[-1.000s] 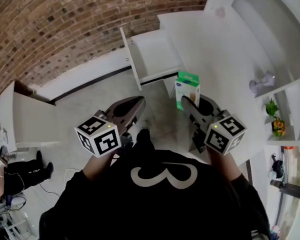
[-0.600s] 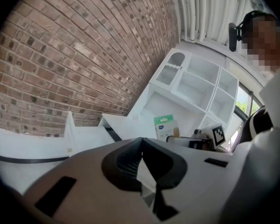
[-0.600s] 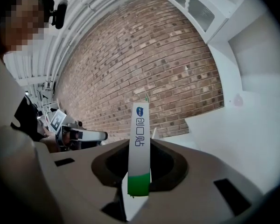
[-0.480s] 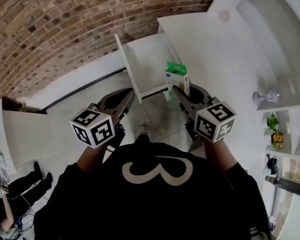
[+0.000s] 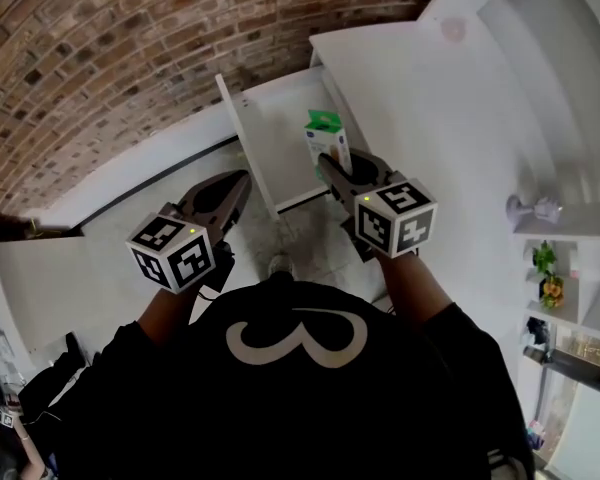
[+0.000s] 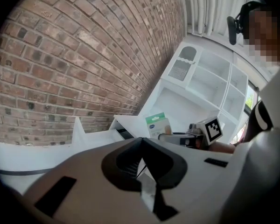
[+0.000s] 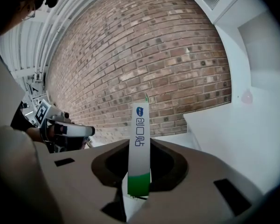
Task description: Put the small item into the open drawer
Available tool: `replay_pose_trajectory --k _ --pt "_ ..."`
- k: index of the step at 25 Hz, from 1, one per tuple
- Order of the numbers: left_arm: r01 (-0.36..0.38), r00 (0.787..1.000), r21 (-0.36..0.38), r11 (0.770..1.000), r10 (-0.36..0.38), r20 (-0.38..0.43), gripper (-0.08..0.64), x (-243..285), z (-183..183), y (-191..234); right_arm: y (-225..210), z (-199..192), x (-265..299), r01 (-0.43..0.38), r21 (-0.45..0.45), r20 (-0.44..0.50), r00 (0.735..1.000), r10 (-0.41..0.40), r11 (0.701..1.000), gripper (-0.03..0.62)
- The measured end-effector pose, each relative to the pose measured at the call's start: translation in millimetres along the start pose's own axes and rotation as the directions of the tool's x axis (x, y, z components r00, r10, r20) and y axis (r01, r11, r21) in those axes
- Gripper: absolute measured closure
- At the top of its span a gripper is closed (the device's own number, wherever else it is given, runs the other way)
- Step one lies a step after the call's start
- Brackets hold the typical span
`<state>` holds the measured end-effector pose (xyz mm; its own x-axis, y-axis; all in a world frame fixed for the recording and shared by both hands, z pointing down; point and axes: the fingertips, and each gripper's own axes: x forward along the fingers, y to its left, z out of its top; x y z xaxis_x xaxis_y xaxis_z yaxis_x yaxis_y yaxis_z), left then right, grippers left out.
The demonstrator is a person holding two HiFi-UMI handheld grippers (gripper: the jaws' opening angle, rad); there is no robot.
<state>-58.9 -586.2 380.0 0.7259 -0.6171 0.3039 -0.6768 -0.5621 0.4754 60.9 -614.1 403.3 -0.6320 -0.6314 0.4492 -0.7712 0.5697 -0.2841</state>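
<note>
Right gripper view: the right gripper (image 7: 139,183) pinches the box (image 7: 140,139) by its low end, so it may pivot and miss the drawer (image 5: 275,143).

Lighting is bright and even across all views: white cabinet (image 5: 410,98) nearly washed out, brick wall (image 5: 100,58) evenly lit, shadows soft, strong fisheye bending with dark vignetted corners in both gripper views, nearest foreground blurred, small box (image 7: 139,143) sharp.

All views facing the brick wall (image 5: 100,58)
</note>
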Motion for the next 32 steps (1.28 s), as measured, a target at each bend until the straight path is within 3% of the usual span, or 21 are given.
replay_pose_trajectory --k 7,16,23,32 --pt "-0.031 0.998 -0.047 0.998 0.029 -0.047 0.558 24.3 -25.1 36.0 -43.1 -46.2 60.3 0.061 -0.006 -0.111 0.992 -0.061 0.998 0.505" --pt "-0.057 0.996 -0.08 0.995 0.051 -0.069 0.558 34.4 -35.3 62.1 -93.0 -105.3 130.5 0.148 -0.061 -0.247 0.956 -0.159 0.987 0.505" --pt "-0.061 0.996 -0.123 0.99 0.054 -0.065 0.558 40.6 -40.8 68.9 -123.5 -144.9 163.9 0.17 -0.1 -0.372 0.908 -0.195 0.98 0.505" --pt "-0.105 0.992 -0.139 0.985 0.093 -0.086 0.558 32.3 -45.9 89.6 -137.5 -181.8 190.4 0.194 -0.072 -0.504 0.839 -0.204 0.978 0.503"
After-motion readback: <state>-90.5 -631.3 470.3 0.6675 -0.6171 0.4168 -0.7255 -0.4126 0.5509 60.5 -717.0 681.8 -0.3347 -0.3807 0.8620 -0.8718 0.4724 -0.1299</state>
